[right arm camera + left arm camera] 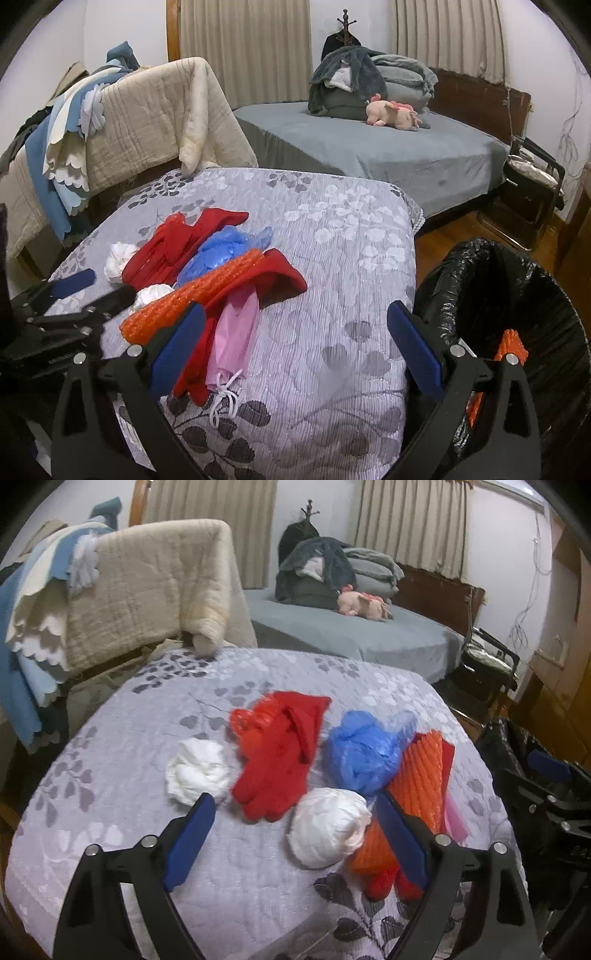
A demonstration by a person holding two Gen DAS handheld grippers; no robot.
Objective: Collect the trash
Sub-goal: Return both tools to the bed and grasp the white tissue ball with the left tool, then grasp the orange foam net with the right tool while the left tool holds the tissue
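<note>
On the floral grey quilt (147, 738) lie two white crumpled balls (197, 771) (328, 827), red gloves (277, 760), a blue plastic bag (364, 753), an orange net sleeve (417, 786) and a pink mask (234, 332). My left gripper (293, 827) is open and empty, its jaws on either side of the nearer white ball. My right gripper (295, 339) is open and empty above bare quilt (332, 258), right of the pile. A bin lined with a black bag (517, 295) stands at the right, with orange netting (511, 343) inside.
A chair draped with beige and blue blankets (129, 590) stands behind the quilt. A bed with grey sheet (369, 147), folded bedding and a pink plush toy (393, 114) is beyond. A black metal stand (532, 184) sits by the wall on wooden floor.
</note>
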